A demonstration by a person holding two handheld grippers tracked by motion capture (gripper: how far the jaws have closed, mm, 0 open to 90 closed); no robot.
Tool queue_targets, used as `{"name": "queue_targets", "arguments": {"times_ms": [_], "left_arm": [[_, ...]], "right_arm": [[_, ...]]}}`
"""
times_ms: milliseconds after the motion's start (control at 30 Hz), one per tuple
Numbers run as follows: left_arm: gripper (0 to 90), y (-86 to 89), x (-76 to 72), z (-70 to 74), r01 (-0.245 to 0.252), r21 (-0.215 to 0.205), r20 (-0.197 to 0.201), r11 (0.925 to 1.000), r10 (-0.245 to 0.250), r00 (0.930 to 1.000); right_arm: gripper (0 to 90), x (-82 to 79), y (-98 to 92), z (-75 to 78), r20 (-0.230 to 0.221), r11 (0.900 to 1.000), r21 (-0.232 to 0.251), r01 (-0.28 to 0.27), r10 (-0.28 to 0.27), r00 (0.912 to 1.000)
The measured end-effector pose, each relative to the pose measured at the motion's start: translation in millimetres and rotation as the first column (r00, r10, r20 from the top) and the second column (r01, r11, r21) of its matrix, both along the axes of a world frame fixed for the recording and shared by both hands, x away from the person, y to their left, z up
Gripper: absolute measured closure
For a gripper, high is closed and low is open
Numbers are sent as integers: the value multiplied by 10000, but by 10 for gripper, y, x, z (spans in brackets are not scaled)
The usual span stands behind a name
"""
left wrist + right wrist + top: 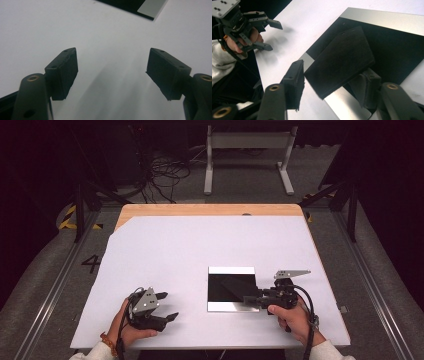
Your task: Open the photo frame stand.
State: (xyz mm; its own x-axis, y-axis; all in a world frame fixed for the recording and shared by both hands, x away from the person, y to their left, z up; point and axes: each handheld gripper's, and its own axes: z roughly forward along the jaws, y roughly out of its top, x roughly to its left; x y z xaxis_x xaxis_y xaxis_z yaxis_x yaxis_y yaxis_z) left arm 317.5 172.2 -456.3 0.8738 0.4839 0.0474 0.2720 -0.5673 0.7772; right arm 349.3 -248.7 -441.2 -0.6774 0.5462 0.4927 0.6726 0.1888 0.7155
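While your right gripper (pixel 248 300) sits at the near right part of the table (pixel 165 250), its jaws stand either side of a dark flap (pixel 340 61) lifted off the black tray (pixel 231 289). From the right gripper view the flap is tilted up, its near edge between the two pads; one pad is right at the edge, the other sits behind and under it, so I can't tell if they press on it. That tray has silver strips along two edges and lies on the white sheet, right of centre. Your left gripper (pixel 167 306) is well apart, near the front left, jaws spread wide with nothing between them, just white surface below.
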Motion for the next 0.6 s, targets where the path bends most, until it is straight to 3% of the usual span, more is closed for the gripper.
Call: {"name": "queue_targets", "arguments": {"times_ms": [233,267,500,600], "left_arm": [[261,-234,55,5,584,-58,-170,9983,-585,9981],[258,-267,68,7,647,-107,-213,9978,-649,9977],[247,-495,208,10,907,-314,-537,9954,-923,9943],[238,-592,286,4,871,-398,-806,9954,-901,9927]], "right_arm": [[476,75,22,-18,-699,9989,419,210,-180,9974],[510,93,39,-44,-1007,9983,567,164,-106,9949],[590,89,47,-89,-990,9969,751,-242,316,9946],[600,80,56,-89,-684,9974,583,-428,468,9966]]}}
